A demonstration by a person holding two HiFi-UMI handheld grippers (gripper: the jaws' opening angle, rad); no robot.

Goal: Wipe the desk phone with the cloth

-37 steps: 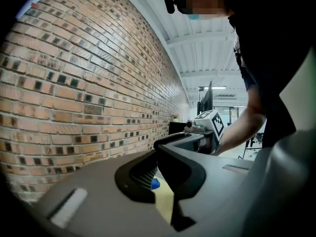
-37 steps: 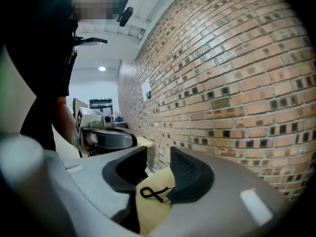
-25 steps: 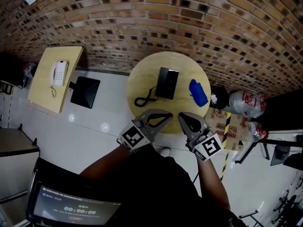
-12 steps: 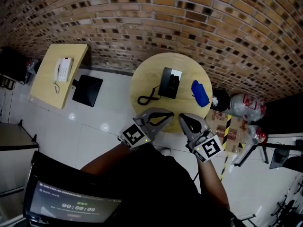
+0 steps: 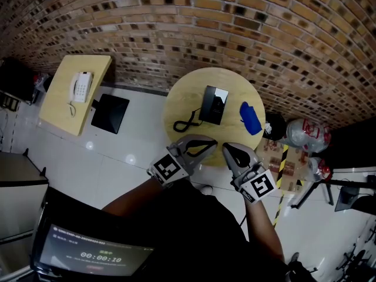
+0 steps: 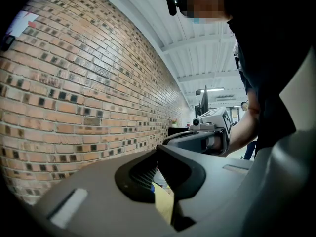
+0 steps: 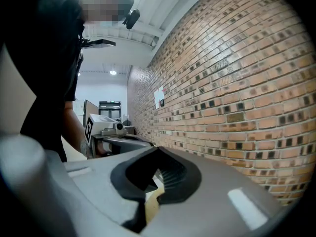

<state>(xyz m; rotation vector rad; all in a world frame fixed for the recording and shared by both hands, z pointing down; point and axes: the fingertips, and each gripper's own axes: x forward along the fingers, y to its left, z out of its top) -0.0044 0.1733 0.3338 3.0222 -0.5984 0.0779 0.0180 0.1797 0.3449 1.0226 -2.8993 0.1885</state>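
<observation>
Head view: left tongs (image 5: pixel 211 143) and right tongs (image 5: pixel 226 147) closed, empty; I'd open right wide, pinch cloth (image 5: pixel 249 117) centrally

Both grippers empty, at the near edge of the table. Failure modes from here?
1. The blue cloth lies close to the round table's right edge; a sloppy pinch by the right gripper, shut at this moment, may drag it off.
2. The cord curls loose left of the desk phone; wiping may snag it or shove the phone unless the left gripper, also shut, steadies it.
</observation>
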